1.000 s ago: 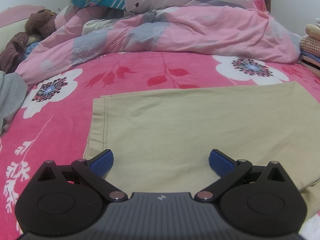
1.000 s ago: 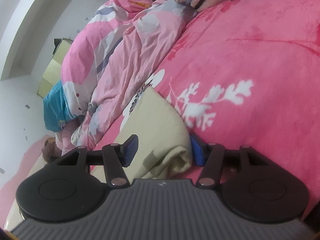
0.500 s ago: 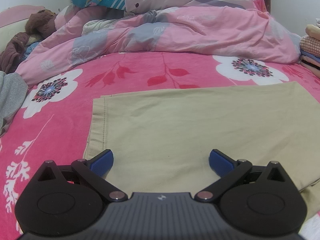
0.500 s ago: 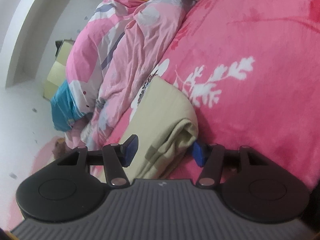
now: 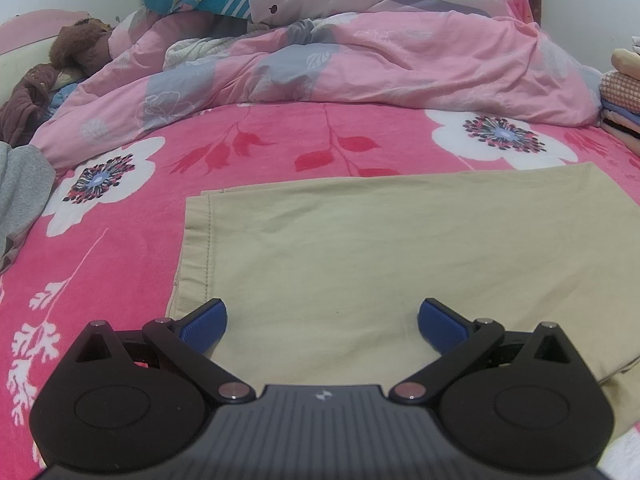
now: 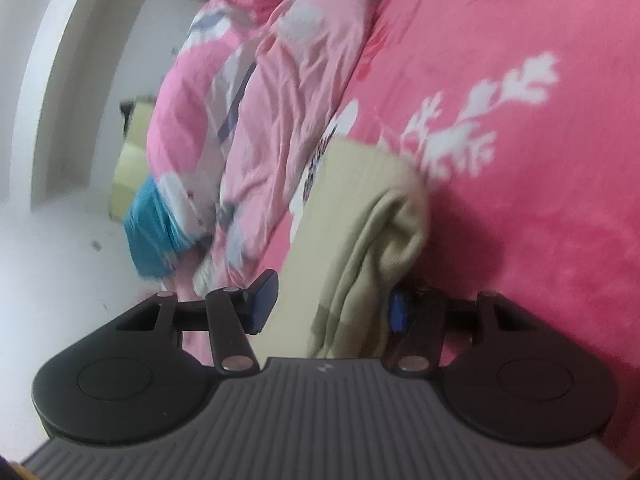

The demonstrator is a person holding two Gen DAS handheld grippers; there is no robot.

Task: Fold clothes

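Note:
A beige garment (image 5: 400, 248) lies flat on the pink flowered bedspread (image 5: 120, 240). My left gripper (image 5: 322, 324) hovers open over its near part, close to the stitched left hem, with nothing pinched. In the right wrist view the gripper is rolled on its side. The garment's bunched edge (image 6: 376, 232) sits between the jaws of my right gripper (image 6: 330, 308). One blue pad (image 6: 396, 312) lies against the fold on the bed side. The other pad (image 6: 262, 300) stands clear of the cloth, so the jaws are open.
A rumpled pink duvet (image 5: 360, 64) fills the far side of the bed. Folded clothes (image 5: 622, 96) are stacked at the right edge. A grey garment (image 5: 20, 192) and a brown plush toy (image 5: 76, 44) lie at the left.
My right gripper has rolled and shifted along the bed, and the garment's edge now bunches higher between its jaws. The left gripper and the flat cloth look the same.

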